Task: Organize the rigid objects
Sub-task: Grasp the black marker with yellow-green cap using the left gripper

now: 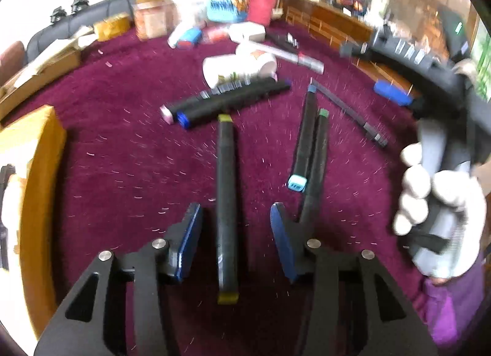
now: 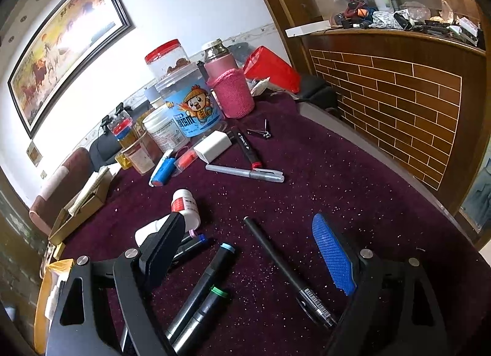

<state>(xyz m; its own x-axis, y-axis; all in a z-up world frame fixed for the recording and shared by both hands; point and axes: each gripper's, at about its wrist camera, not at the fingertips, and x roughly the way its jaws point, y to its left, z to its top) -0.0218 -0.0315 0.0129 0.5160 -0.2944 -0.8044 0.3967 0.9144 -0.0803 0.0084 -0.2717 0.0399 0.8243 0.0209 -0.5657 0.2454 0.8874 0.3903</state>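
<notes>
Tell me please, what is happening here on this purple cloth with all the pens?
A person holds a two-finger gripper in each hand and is sorting markers and pens scattered on the purple cloth. The left gripper is open, and a yellow-capped marker lies between its fingers, not yet gripped. The right gripper is also open and holds nothing; below it lie a thin black pen, a light-blue-capped marker and a green-capped marker. Jars and bottles stand at the far edge.

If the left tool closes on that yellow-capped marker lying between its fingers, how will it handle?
The yellow-capped marker looks stiff and light. Its squarish cap suggests it won't roll much. Its smooth barrel might slip, but the left tool has padded fingers, likely gripping well.
</notes>
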